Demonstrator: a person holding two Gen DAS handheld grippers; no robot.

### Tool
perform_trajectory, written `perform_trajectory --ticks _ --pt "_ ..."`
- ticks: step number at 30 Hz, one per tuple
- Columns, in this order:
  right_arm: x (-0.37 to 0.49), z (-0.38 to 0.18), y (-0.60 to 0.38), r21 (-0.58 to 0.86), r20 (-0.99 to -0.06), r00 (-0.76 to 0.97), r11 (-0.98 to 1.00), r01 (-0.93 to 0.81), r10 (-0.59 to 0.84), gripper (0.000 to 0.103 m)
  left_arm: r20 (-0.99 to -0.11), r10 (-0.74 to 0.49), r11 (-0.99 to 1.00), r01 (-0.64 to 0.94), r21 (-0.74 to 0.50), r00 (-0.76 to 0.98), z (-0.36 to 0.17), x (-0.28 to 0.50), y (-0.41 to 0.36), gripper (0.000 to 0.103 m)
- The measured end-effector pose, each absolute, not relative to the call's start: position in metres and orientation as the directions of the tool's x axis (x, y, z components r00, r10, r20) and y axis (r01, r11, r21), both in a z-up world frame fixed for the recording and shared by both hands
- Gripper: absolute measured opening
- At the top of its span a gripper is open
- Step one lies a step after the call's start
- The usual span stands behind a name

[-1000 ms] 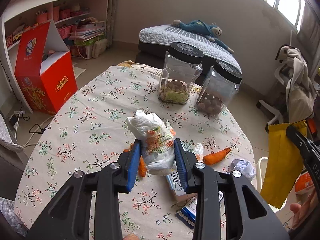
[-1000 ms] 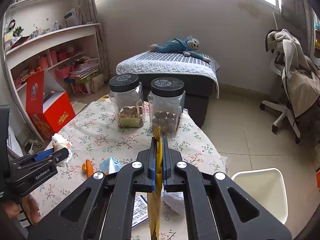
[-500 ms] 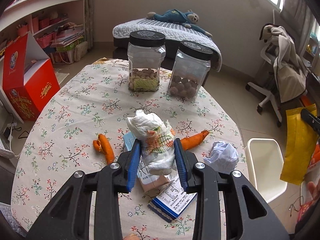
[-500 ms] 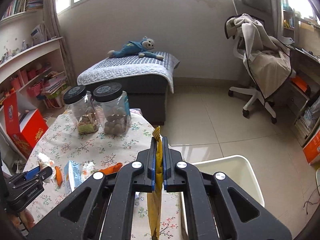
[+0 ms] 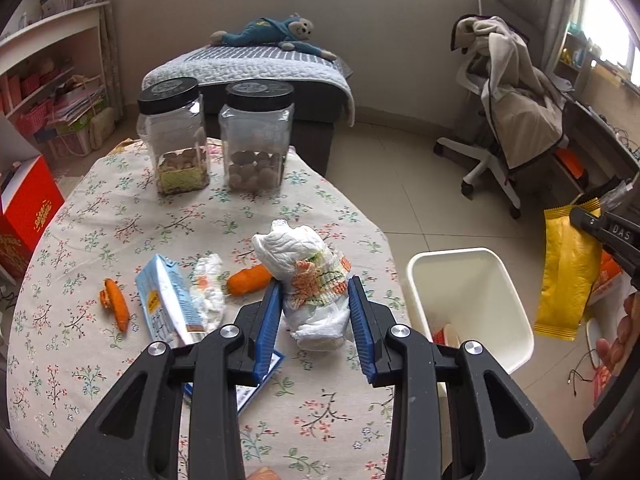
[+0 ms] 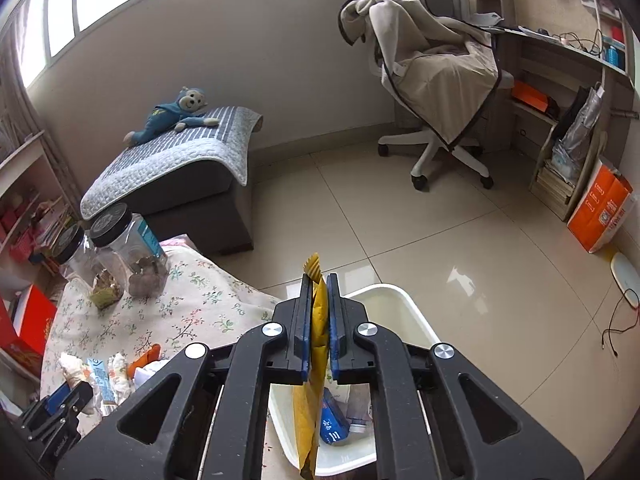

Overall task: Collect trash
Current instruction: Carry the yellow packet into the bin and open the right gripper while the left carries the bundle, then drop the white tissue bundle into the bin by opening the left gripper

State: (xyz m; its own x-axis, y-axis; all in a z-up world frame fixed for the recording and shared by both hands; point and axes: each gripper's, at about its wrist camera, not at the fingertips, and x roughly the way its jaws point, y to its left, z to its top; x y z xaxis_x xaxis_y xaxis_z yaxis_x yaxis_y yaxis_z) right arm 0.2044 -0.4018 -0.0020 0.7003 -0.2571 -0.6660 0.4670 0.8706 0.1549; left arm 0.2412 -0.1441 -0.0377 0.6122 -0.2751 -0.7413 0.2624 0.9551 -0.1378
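Right claw [image 6: 319,322] with yellow packet [image 6: 310,392] over white bin [image 6: 412,320], floral-clothed table [image 6: 192,300] alongside.

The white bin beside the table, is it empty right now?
No, the right wrist view shows the white bin already holding a blue carton and other scraps at its bottom.

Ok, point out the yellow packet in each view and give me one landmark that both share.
Left wrist view: the yellow packet hangs at the far right edge, right of the white bin.
Right wrist view: the packet stands at bottom centre between the right gripper fingers, hanging over the bin.
Shared landmark: the blue stuffed monkey on the bed.
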Motion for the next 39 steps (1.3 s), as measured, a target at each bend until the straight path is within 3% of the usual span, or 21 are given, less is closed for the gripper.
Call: perform_trajectory --ticks 1,3,7,9,10,15,20,21,22,24,35,39 --pt "0.202 -0.003 -0.409 0.167 -0.674 0.693 0.861 0.480 -0.255 0.019 -0.740 -0.286 0.951 0.275 -0.142 0.608 -0.037 0.240 -0.154 0.034" --pt "0.195 -0.004 -0.424 0.194 -0.681 0.682 0.833 0.518 -0.265 0.045 -0.740 -0.311 0.941 0.304 -0.149 0.596 -0.035 0.239 -0.176 0.034" --pt "0.178 0.002 -0.453 0.262 -0.661 0.692 0.775 0.575 -0.289 0.061 -0.739 -0.347 0.919 0.367 -0.145 0.577 -0.032 0.234 -0.221 0.034" --pt "0.165 0.005 -0.467 0.307 -0.641 0.698 0.728 0.613 -0.318 0.088 -0.743 -0.365 0.908 0.392 -0.149 0.561 -0.033 0.232 -0.243 0.034" --pt "0.158 0.008 -0.474 0.335 -0.629 0.704 0.702 0.628 -0.329 0.091 -0.746 -0.375 0.901 0.404 -0.155 0.551 -0.034 0.231 -0.253 0.035" --pt "0.134 0.012 -0.504 0.396 -0.609 0.695 0.612 0.684 -0.382 0.096 -0.758 -0.408 0.876 0.452 -0.169 0.508 -0.039 0.225 -0.301 0.036" --pt "0.118 0.011 -0.522 0.364 -0.612 0.650 0.569 0.738 -0.450 0.096 -0.764 -0.446 0.852 0.484 -0.201 0.467 -0.043 0.224 -0.336 0.036" --pt "0.117 0.011 -0.522 0.343 -0.613 0.636 0.567 0.749 -0.469 0.096 -0.766 -0.454 0.846 0.492 -0.208 0.456 -0.045 0.224 -0.342 0.043" --pt "0.116 0.011 -0.524 0.329 -0.614 0.626 0.565 0.757 -0.481 0.096 -0.768 -0.459 0.841 0.498 -0.213 0.446 -0.046 0.225 -0.347 0.061" --pt "0.114 0.011 -0.524 0.318 -0.613 0.619 0.564 0.762 -0.491 0.096 -0.765 -0.458 0.843 0.494 -0.212 0.453 -0.046 0.224 -0.351 0.078" --pt "0.146 0.013 -0.478 0.226 -0.629 0.649 0.698 0.679 -0.428 0.096 -0.759 -0.330 0.904 0.420 -0.083 0.561 -0.036 0.227 -0.294 0.088" --pt "0.167 0.009 -0.446 0.182 -0.667 0.660 0.784 0.593 -0.345 0.096 -0.748 -0.259 0.924 0.383 -0.007 0.611 -0.033 0.229 -0.263 0.090"
